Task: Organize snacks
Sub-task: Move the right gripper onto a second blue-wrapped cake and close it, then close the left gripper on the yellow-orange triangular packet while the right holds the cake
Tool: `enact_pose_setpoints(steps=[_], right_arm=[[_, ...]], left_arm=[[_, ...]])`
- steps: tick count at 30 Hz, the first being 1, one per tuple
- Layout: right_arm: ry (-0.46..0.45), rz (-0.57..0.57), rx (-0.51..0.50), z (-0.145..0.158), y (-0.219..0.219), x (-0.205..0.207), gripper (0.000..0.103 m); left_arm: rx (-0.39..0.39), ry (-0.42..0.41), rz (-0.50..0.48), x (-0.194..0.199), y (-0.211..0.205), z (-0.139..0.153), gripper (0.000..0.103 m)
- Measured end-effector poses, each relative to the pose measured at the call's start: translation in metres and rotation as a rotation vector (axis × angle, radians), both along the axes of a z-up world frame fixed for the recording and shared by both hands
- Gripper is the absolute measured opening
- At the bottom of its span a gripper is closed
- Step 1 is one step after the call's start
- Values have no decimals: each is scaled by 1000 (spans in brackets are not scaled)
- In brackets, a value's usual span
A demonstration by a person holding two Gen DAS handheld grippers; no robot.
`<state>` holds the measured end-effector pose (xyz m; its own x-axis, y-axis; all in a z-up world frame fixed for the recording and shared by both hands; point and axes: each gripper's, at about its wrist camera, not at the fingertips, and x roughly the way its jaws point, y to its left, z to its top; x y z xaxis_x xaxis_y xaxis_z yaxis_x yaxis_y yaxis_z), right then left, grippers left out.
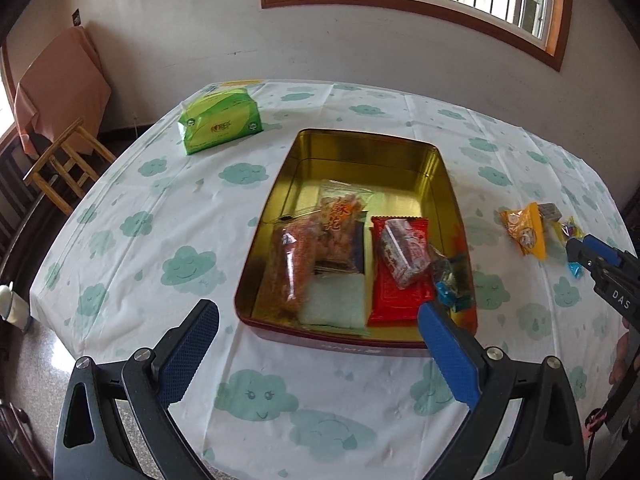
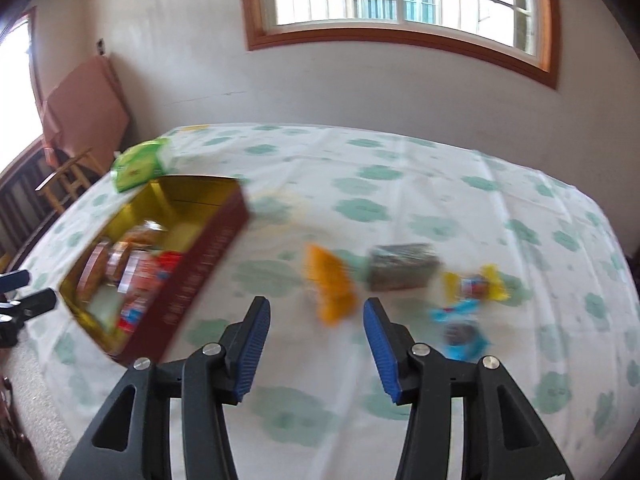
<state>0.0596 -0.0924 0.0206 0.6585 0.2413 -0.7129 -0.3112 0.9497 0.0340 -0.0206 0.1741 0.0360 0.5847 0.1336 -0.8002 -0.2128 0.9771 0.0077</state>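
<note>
the right gripper (image 2: 316, 316) hangs over the cloud-print tablecloth (image 2: 400, 184) with its jaws partly apart and nothing between them. just past its fingertips lies an orange snack packet (image 2: 330, 288), blurred; a grey packet (image 2: 402, 266) and small yellow and blue candies (image 2: 468, 300) sit to its right. the gold-lined tin (image 1: 444, 184), near the table's middle, holds a red packet (image 1: 396, 272) and clear bags of snacks (image 1: 316, 248). the left gripper (image 1: 318, 320) hovers wide and empty at the tin's near edge.
</note>
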Motion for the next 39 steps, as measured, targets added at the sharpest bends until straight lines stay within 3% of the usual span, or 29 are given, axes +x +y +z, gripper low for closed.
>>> enact_pose_setpoints(steps=[5, 10, 18, 26, 30, 39], right_arm=[[18, -83, -63, -16, -54, 14, 50], [38, -86, -74, -29, -82, 22, 50], [69, -27, -112, -54, -84, 45, 50], [85, -9, -58, -64, -88, 54, 49], [77, -16, -54, -64, -91, 51, 31], [80, -103, -23, -63, -112, 40, 29]], left_arm=[[8, 0, -68, 12, -31, 3, 99], [23, 3, -133, 25, -62, 5, 99], [16, 21, -214, 56, -110, -1, 99], [-29, 13, -279, 88, -152, -19, 99], [-25, 21, -297, 100, -167, -29, 99], [-40, 26, -291, 121, -183, -41, 99]])
